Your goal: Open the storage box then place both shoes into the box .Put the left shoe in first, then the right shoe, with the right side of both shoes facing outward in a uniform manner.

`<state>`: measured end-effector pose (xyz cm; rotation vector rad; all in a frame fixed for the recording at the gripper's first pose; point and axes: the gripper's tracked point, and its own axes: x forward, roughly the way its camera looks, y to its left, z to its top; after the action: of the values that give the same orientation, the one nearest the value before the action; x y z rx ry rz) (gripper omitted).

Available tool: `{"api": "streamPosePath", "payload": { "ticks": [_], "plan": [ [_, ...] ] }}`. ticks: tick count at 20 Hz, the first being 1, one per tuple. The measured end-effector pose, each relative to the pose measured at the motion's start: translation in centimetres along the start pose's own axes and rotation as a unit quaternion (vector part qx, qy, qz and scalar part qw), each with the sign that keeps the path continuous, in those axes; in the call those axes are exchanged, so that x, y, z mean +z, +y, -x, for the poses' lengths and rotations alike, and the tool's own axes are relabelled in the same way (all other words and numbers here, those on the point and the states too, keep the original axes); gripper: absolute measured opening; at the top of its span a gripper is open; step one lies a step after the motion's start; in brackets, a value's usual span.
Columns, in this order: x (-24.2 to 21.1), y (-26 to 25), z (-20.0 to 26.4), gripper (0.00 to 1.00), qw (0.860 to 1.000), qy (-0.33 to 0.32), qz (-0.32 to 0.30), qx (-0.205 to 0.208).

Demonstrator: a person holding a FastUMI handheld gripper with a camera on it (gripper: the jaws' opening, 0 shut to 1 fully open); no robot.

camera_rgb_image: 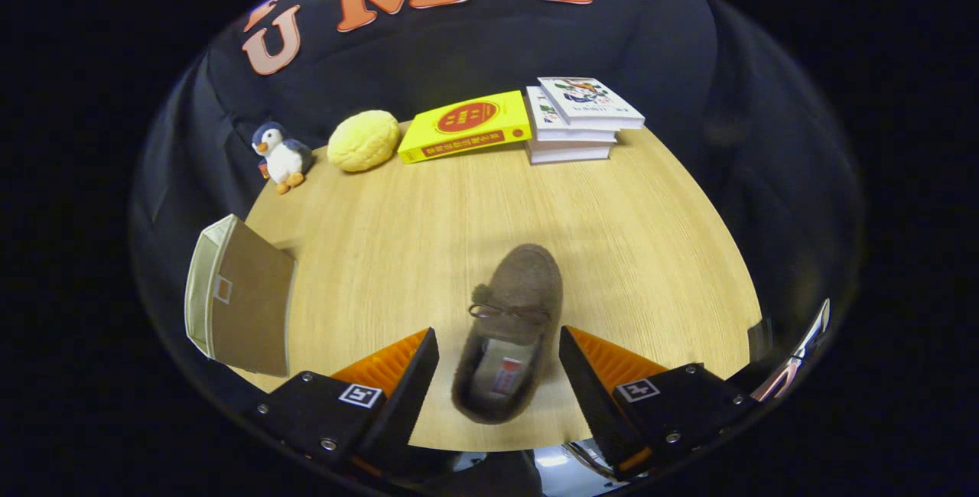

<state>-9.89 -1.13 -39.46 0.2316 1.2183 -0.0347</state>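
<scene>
Penguin toy (281,156), yellow ball (363,141), books (581,121) on table (612,252)

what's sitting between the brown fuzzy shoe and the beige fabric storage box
Nothing visible. The brown fuzzy shoe lies between the open gripper fingers, neither touching it. Bare wooden table runs from it to the beige fabric storage box. The penguin toy, yellow cushion and books sit far beyond.

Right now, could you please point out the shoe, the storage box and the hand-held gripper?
shoe (511,329), gripper view, on its bow.
storage box (248,294), gripper view, on its brown side panel.
hand-held gripper (499,363), gripper view, midway between its open fingers, which flank the shoe.
</scene>
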Motion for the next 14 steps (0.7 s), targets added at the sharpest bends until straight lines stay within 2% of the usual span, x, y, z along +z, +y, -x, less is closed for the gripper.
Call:
{"api": "streamPosePath", "payload": {
  "ticks": [5,7,14],
  "plan": [
    [-2.7,-2.4,-3.9,0.83,0.999,0.039,0.000,-0.013],
    [-3.8,-2.2,-5.1,0.77,0.998,0.057,-0.002,-0.005],
    [-3.8,-3.8,-8.9,0.50,0.998,0.041,-0.022,-0.052]
  ]
}}
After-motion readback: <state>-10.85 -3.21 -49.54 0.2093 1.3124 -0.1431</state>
